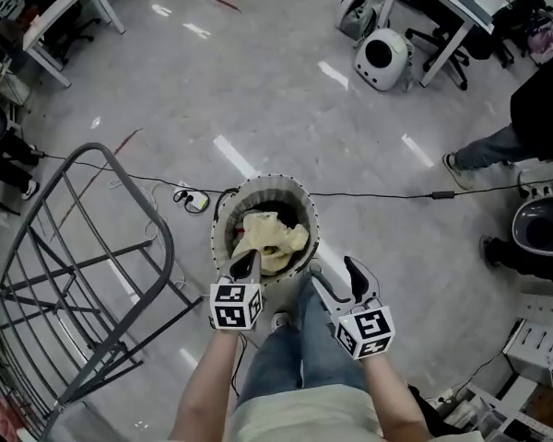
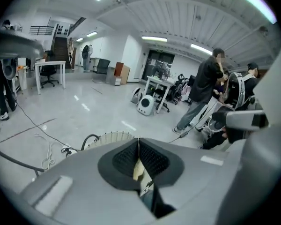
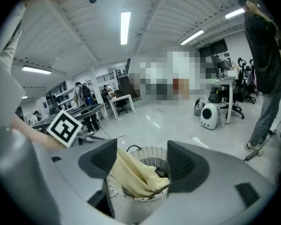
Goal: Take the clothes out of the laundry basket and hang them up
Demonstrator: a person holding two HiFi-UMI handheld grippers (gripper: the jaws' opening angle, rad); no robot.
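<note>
A round white wire laundry basket (image 1: pixel 223 212) stands on the floor in front of the person's legs. Inside it lies a pale yellow garment (image 1: pixel 269 236). My left gripper (image 1: pixel 246 267) is shut on a fold of that garment, which stretches up from the basket to the jaws; a cream strip (image 2: pixel 137 170) is pinched between the closed pads, above the basket's rim (image 2: pixel 107 137). To its right my right gripper (image 1: pixel 337 278) stands open with nothing between its fingers. Along its jaws I see the garment (image 3: pixel 133 172) rising out of the basket (image 3: pixel 152 152) towards the left gripper's marker cube (image 3: pixel 64 127).
A grey metal drying rack (image 1: pixel 64 274) stands at the left. A black cable (image 1: pixel 396 194) runs across the floor behind the basket. A person (image 1: pixel 521 127) stands at the right; a white round device (image 1: pixel 382 58) and desks (image 1: pixel 64 12) sit at the back.
</note>
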